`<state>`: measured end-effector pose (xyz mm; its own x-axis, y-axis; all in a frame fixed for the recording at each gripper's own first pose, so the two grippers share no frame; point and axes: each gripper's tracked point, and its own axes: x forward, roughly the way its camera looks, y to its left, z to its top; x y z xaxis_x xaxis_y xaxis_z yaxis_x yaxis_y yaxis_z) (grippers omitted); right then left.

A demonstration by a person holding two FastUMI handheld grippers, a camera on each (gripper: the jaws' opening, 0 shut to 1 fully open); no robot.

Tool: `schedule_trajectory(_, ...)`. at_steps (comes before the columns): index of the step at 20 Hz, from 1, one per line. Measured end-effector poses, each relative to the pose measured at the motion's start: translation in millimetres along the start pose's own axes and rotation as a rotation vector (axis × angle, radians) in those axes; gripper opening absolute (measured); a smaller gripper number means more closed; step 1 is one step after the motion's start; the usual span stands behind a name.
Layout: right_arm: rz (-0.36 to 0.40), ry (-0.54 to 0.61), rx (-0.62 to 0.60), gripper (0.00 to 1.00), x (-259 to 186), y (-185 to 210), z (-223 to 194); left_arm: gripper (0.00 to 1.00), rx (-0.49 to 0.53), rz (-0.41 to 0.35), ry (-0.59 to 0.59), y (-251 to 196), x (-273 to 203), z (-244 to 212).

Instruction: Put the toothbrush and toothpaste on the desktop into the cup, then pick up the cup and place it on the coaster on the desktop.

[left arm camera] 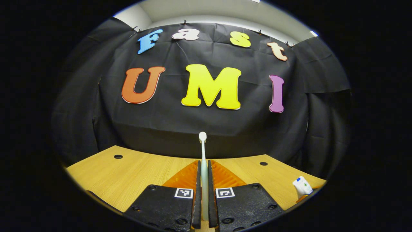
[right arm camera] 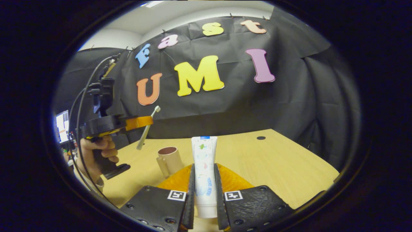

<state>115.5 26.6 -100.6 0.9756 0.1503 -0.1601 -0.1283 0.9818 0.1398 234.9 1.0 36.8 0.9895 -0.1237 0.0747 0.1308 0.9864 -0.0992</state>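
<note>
In the left gripper view a white toothbrush [left arm camera: 202,161] stands upright with its head up, and my left gripper [left arm camera: 203,167] is shut on its handle above the wooden desktop [left arm camera: 128,174]. In the right gripper view my right gripper [right arm camera: 204,170] is shut on a white toothpaste tube [right arm camera: 204,167], held upright. That view also has the left gripper [right arm camera: 141,121] at the left, raised in a hand [right arm camera: 96,149], with the toothbrush [right arm camera: 147,129] tilted in it. A beige cup [right arm camera: 169,160] with a handle stands on the desktop [right arm camera: 257,167], below the toothbrush and just left of the tube.
The end of the toothpaste tube [left arm camera: 302,186] appears at the right edge of the left gripper view. Small dark holes [left arm camera: 118,157] [left arm camera: 263,163] mark the desktop near its far edge. Black cloth walls close the booth behind. A lit screen [right arm camera: 62,125] glows at far left.
</note>
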Motion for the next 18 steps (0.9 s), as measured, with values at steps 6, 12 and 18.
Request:
schedule_trajectory(6, 0.023, -0.058, -0.043, 0.29, 0, -1, 0, 0.12, -0.015, -0.013, 0.031, 1, 39, -18)
schedule_trajectory(12, 0.032, -0.025, -0.028, 0.28, 8, -6, -14, 0.13, -0.016, -0.006, 0.036, 6, 52, -27)
schedule_trajectory(18, 0.020, -0.005, -0.022, 0.29, 15, -9, -19, 0.14, -0.011, 0.005, 0.091, 6, 50, -42)
